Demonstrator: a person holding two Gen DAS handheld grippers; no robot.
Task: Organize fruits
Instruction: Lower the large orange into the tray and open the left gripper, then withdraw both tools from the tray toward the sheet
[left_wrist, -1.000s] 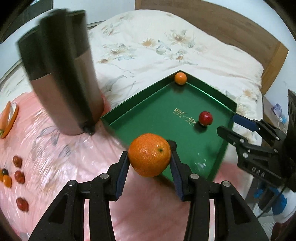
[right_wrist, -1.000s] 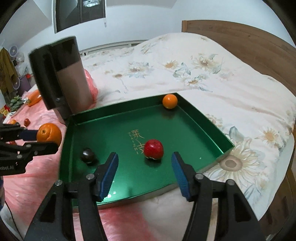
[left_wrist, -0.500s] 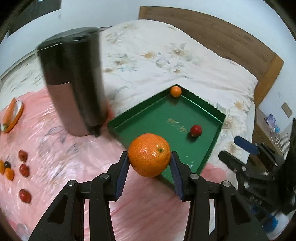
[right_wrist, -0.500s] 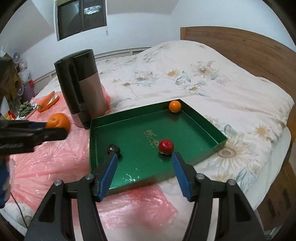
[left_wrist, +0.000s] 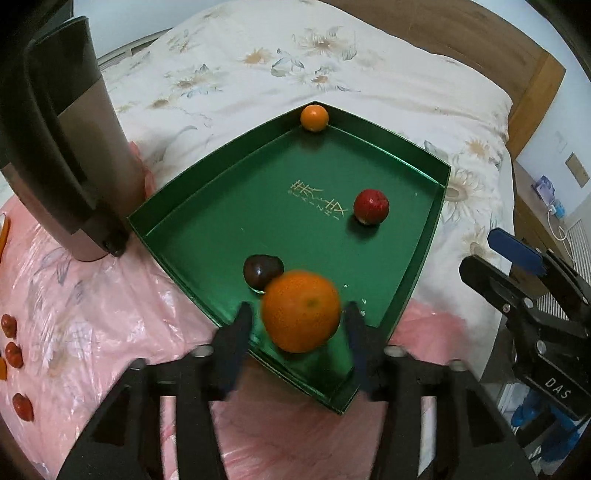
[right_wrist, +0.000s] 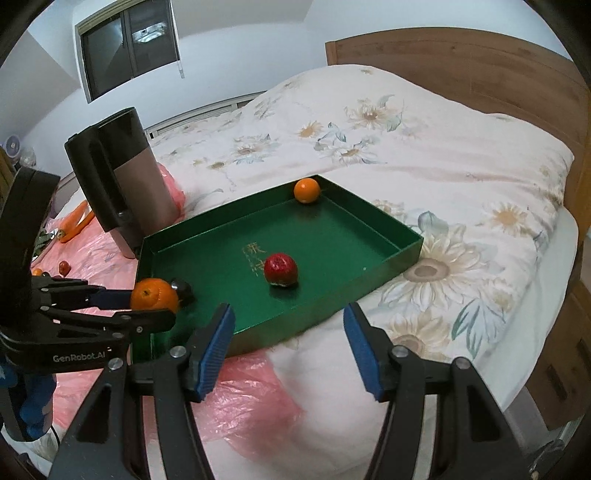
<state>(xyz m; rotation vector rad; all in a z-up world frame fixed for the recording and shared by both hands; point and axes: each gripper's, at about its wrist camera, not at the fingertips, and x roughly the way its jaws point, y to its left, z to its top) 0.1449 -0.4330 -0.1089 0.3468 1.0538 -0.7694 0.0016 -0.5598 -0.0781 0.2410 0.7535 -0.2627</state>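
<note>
The left tongs (left_wrist: 299, 325) hang over the near corner of the shallow green metal tray (left_wrist: 428, 243), their jaws having just been opening, and the large round orange mandarin (left_wrist: 301, 311) sits between them with a gap visible on each side, so the pads no longer press on it. The fruit looks slightly blurred, and whether it already rests on the tray floor cannot be told. In the right wrist view the same mandarin (right_wrist: 154, 294) shows at the tip of the left tongs (right_wrist: 147, 304), above the tray's near left corner.

Just beyond the mandarin, at about 11 o'clock from it and nearly touching, lies a small dark glossy brown fruit (left_wrist: 263, 271). A red round fruit (left_wrist: 371, 206) lies on the tray floor at about 1 o'clock, well apart, and a small orange round fruit (left_wrist: 314, 117) sits in the far corner at 12 o'clock.

The right tongs (right_wrist: 288, 332) are spread wide with nothing between the blue pads, hovering before the tray's near edge.

The tray rests on a floral white bedspread (right_wrist: 369, 129) and a pink plastic sheet (left_wrist: 74, 295). A tall brown-and-black electric kettle (left_wrist: 62, 147) stands at 10 o'clock from the tray.
</note>
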